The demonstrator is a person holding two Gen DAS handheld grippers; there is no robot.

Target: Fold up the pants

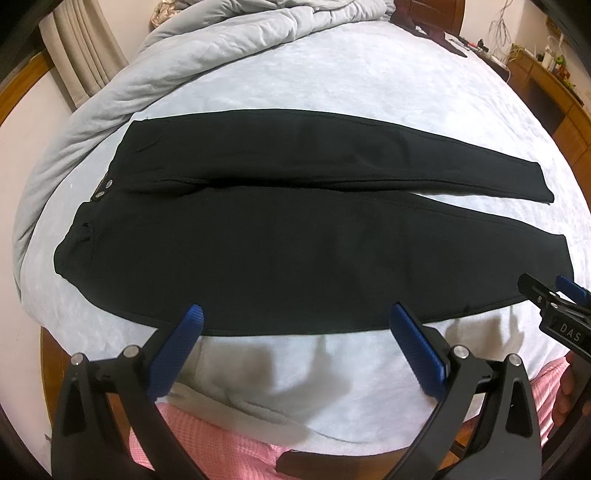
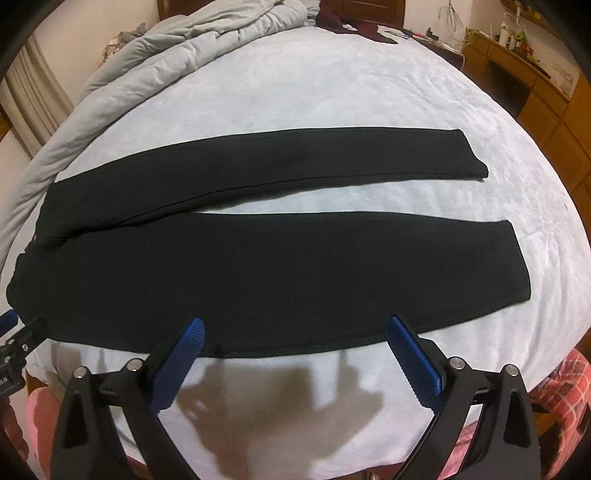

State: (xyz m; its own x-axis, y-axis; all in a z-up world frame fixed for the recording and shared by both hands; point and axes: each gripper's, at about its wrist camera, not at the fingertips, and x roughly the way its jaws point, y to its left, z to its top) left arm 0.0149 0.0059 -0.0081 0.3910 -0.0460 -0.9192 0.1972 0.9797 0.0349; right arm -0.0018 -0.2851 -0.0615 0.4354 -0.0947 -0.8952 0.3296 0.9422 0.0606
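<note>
Black pants (image 1: pixel 280 236) lie flat on the pale blue bed, waistband to the left, both legs running right and slightly spread. They also show in the right wrist view (image 2: pixel 258 273). My left gripper (image 1: pixel 295 317) is open and empty, held above the near edge of the near leg, toward the waist end. My right gripper (image 2: pixel 295 328) is open and empty above the near edge of the same leg, nearer the cuff (image 2: pixel 517 266). The right gripper's tip shows in the left wrist view (image 1: pixel 546 299); the left gripper's tip shows in the right wrist view (image 2: pixel 18 332).
A bunched grey duvet (image 1: pixel 207 48) lies along the bed's far and left sides. A dark red garment (image 2: pixel 354 26) lies at the far edge. Wooden cabinets (image 2: pixel 535 85) stand on the right. The person's pink clothing (image 1: pixel 229 443) is at the near edge.
</note>
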